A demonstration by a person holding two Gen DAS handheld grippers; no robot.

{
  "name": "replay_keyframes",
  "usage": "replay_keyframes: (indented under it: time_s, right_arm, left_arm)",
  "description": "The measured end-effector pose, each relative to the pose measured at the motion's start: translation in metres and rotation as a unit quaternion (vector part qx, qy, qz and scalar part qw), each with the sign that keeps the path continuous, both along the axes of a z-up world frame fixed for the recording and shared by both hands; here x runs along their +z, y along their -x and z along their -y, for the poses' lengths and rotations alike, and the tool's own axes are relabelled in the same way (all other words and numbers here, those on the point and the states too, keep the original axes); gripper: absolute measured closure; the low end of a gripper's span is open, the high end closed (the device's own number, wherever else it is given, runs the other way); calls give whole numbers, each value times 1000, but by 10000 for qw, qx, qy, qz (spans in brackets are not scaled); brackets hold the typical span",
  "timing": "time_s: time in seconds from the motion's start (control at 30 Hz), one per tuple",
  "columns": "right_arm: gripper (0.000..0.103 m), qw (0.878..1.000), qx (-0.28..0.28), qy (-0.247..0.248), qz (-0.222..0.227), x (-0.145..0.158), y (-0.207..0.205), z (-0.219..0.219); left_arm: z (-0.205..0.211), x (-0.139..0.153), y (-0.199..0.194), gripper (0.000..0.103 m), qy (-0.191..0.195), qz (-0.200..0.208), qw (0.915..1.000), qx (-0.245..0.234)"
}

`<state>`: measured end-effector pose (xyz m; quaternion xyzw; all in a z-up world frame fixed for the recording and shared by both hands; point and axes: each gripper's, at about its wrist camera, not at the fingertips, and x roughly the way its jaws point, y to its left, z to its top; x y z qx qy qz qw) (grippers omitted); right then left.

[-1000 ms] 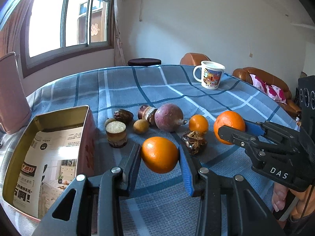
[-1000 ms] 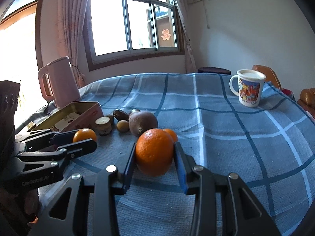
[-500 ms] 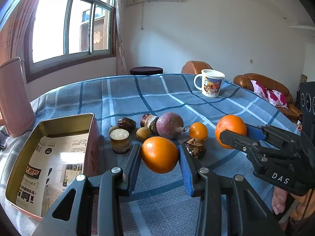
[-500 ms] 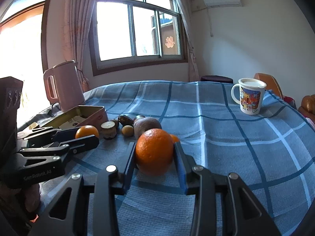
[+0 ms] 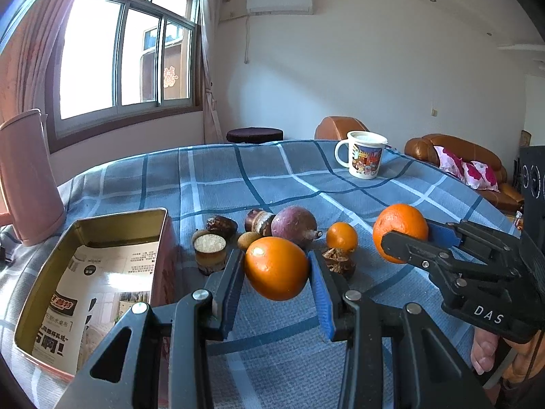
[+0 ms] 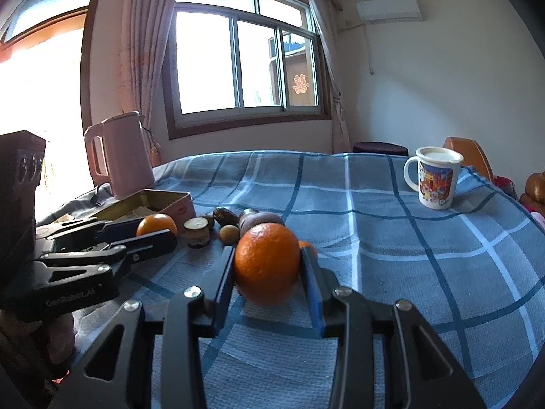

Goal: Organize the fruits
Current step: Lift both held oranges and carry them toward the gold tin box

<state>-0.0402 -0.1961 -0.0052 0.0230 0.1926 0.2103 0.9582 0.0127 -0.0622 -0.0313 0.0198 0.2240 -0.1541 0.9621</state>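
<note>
Between the blue pads of the left gripper [image 5: 276, 274] a smooth orange [image 5: 276, 268] is clamped and held clear of the blue checked tablecloth [image 5: 238, 177]. A second, rougher orange [image 6: 267, 263] is pinched in the same way by the right gripper [image 6: 267, 274], just right of the first when seen from the left wrist. Behind both, a cluster of loose fruit is seen on the cloth: a purple passion fruit [image 5: 295, 226], a small tangerine [image 5: 341, 237], a small kiwi [image 5: 248, 239], a halved fruit [image 5: 209, 250] with its cut face up, and several dark shrivelled pieces. Left of that cluster an open gold tin [image 5: 102, 228] lined with printed paper is placed. A pink kettle [image 6: 119, 156] is set beyond the tin, and a cartoon-printed mug [image 5: 364, 155] far across the table.
</note>
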Motion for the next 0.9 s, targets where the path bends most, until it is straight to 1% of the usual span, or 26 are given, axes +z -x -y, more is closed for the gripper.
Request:
replay_keyframes:
  time_s: [0.37,0.9]
  right_arm:
    - [62,9998,59,-56,183,2,7,1]
    - [62,9990,131,-148,390,5,15,2]
  left_arm:
    - [1,5,6,63,-4,271,9996,22]
    - [5,6,14,63,-89,501,9987,50]
